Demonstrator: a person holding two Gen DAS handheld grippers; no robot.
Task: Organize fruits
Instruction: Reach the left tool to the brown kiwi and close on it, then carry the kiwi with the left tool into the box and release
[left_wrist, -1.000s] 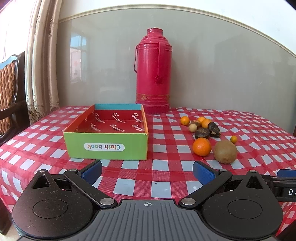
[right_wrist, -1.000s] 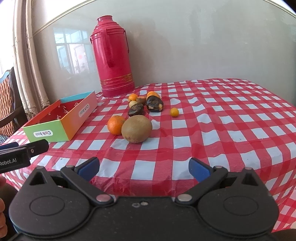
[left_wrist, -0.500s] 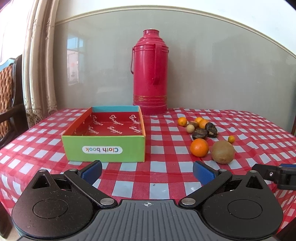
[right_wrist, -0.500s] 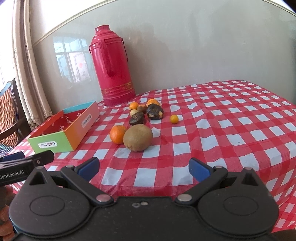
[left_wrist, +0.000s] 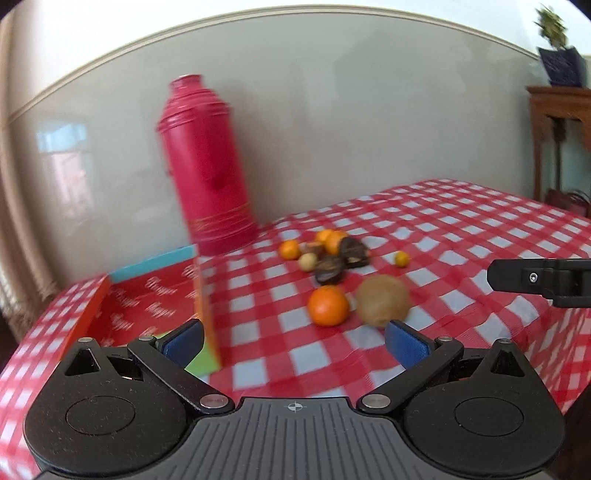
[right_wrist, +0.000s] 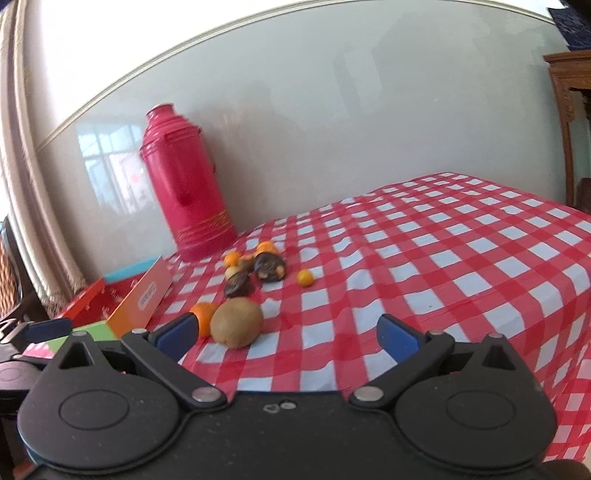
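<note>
A pile of fruit lies on the red-checked table: a brown kiwi (left_wrist: 382, 301) (right_wrist: 236, 323), an orange (left_wrist: 328, 305) (right_wrist: 204, 312), small oranges, dark fruits (left_wrist: 328, 268) (right_wrist: 270, 266) and a tiny yellow fruit (left_wrist: 401, 258) (right_wrist: 305, 277). An open cardboard box (left_wrist: 147, 306) (right_wrist: 146, 295) with a red inside stands left of the pile. My left gripper (left_wrist: 294, 341) is open and empty, over the table's front edge near the box corner. My right gripper (right_wrist: 286, 334) is open and empty, just short of the kiwi.
A tall red thermos (left_wrist: 207, 166) (right_wrist: 186, 184) stands at the back by the wall, behind the box. A wooden cabinet (left_wrist: 559, 140) is off the table's right end. The right gripper's finger shows at the right of the left wrist view (left_wrist: 539, 278).
Both grippers have swung and tilted, moving forward toward the fruit. The box has slid to the lower left in both views. Both stay open.
</note>
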